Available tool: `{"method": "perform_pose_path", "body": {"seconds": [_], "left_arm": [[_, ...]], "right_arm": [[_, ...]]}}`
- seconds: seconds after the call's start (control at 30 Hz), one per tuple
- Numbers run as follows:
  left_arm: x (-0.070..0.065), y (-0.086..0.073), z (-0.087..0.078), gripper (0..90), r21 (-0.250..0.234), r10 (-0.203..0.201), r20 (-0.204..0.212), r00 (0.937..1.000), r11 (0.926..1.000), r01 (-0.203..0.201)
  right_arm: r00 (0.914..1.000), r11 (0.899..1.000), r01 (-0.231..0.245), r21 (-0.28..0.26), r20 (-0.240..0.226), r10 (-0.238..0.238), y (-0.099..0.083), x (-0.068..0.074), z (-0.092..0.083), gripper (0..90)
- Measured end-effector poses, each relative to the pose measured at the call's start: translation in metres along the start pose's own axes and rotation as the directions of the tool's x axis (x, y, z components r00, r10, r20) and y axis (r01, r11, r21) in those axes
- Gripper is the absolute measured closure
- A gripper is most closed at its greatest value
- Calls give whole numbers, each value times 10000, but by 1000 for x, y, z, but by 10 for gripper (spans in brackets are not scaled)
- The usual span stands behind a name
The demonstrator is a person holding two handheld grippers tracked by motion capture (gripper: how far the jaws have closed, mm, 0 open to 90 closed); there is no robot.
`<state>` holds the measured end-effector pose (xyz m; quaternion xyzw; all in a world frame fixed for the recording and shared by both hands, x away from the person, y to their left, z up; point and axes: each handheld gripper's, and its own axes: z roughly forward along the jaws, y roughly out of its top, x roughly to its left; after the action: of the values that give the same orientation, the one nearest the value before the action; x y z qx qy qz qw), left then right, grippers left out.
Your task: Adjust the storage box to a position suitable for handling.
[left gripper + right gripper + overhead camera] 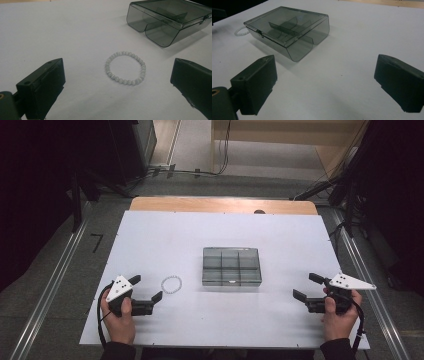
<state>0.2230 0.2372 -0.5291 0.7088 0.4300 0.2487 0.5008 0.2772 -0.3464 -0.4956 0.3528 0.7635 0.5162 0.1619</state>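
Jaws spread wide on both the left gripper [148, 288] and right gripper [303, 286] — neither holds anything. The bead bracelet [125, 67] lies on the table [165, 245] beside the lidded grey box [231, 266] — its compartments look bare.

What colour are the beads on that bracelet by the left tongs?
Pale, milky white, all one shade. The bracelet shows best in the left gripper view.

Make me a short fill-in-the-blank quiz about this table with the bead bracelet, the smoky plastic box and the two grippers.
1. The bead bracelet lies on the white table in front of the ____ gripper.
2. The lid of the compartment box is ____.
3. The jaws of the right gripper stand ____.
4. The bracelet lies ____ the box, not in it.

Missing words: left; closed; open; beside
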Motion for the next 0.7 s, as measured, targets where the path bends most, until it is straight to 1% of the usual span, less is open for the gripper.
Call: {"method": "perform_pose_path", "body": {"seconds": [0.27, 0.33, 0.37, 0.43, 0.47, 0.53, 0.57, 0.6, 0.7], "left_arm": [[0, 0, 0, 0, 39, 48, 62, 10000, 10000, -49], [-1, 0, 0, 0, 64, 72, 78, 9999, 10000, -72], [-1, 0, 0, 0, 72, 82, 68, 9999, 9999, -82], [-1, 0, 1, 0, 68, 61, 58, 10000, 10000, -61], [-1, 0, 1, 0, 83, 53, 61, 10000, 10000, -54], [-1, 0, 1, 0, 88, 38, 61, 10000, 10000, -38], [-1, 0, 1, 0, 86, 33, 59, 10000, 10000, -33], [-1, 0, 1, 0, 91, 40, 68, 10000, 10000, -41], [-1, 0, 1, 0, 86, 43, 82, 10000, 10000, -44]], "right_arm": [[9995, 9998, 165, 96, -265, -163, 13, 6, 12, 34], [9988, 9998, 143, 124, -463, -137, 19, 7, 19, 35], [9984, 9996, 250, 140, -511, -242, 21, 7, 21, 36], [9979, 9992, 322, 232, -567, -308, 25, 8, 27, 38], [9979, 9992, 322, 232, -567, -308, 25, 8, 27, 38], [9968, 9989, 367, 304, -719, -344, 31, 10, 35, 39], [9968, 9989, 367, 304, -719, -344, 31, 10, 35, 39], [9961, 9984, 434, 356, -781, -405, 35, 11, 41, 39], [9958, 9977, 459, 498, -812, -417, 39, 12, 46, 39]]}}
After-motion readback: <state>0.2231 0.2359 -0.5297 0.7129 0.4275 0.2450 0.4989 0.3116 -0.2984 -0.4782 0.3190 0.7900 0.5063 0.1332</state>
